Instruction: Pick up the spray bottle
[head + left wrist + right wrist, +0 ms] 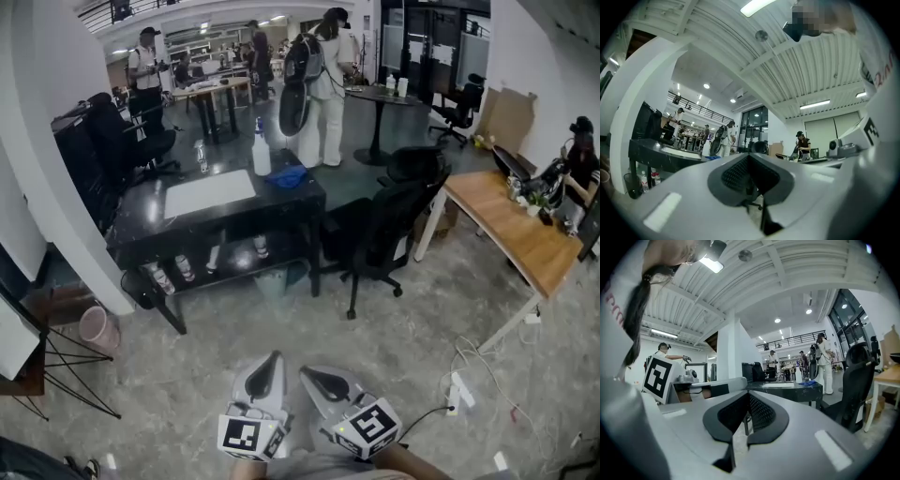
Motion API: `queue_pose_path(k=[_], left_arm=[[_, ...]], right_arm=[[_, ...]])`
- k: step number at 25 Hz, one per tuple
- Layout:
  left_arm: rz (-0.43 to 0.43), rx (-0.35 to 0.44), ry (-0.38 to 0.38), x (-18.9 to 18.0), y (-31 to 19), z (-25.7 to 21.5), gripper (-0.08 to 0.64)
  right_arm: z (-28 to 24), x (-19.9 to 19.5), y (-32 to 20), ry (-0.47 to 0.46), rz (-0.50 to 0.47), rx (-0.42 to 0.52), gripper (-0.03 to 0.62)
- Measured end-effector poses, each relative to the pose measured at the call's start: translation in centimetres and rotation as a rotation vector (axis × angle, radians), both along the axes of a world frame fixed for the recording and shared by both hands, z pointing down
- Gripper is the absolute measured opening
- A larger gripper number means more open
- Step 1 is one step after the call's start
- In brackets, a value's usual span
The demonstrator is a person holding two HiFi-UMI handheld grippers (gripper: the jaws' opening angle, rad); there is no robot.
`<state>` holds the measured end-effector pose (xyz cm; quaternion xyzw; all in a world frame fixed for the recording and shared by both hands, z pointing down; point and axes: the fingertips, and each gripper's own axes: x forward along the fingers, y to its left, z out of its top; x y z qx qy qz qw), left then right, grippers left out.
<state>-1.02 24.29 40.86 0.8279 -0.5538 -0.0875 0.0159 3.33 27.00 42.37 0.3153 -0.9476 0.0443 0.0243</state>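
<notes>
Standing upright on the black table (pixel 141 220) near twelve o'clock, the spray bottle (pixel 261 150) is calling for a long, level approach from the left gripper (pixel 272 361) and right gripper (pixel 314 375), both closed empty at six, spreading first.

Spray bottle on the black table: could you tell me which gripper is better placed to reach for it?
Left, marginally. Both are shut, empty and far from the black table; the left gripper lies more nearly in line with the spray bottle than the right gripper.
</notes>
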Motion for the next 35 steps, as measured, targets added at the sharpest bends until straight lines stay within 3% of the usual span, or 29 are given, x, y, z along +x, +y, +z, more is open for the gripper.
queue_pose_path(k=[5, 8, 12, 19, 28, 35], left_arm=[[-0.008, -0.006, -0.004, -0.2, -3.0, 0.3, -0.002], [-0.012, -0.004, -0.016, -0.2, -5.2, 0.3, -0.002], [-0.023, -0.064, -0.041, -1.1, -8.6, 0.6, -0.002], [-0.062, -0.019, -0.053, -2.3, -15.9, -1.7, -0.002], [-0.072, 0.013, -0.075, -0.6, -23.5, -2.7, -0.002], [-0.104, -0.033, -0.062, -1.7, -26.9, -0.6, -0.002]], right_arm=[[-0.6, -1.3, -1.5, 0.024, -0.069, 0.067, 0.002], [0.0, -1.4, -3.8, 0.042, -0.065, 0.046, 0.002], [-0.1, -1.9, -8.4, 0.036, -0.039, 0.032, 0.002], [-1.7, -2.6, -15.3, 0.046, -0.083, 0.055, 0.002], [-2.1, -1.2, -22.5, 0.077, -0.111, 0.062, 0.002], [-0.7, -1.2, -25.5, 0.085, -0.109, 0.039, 0.002]])
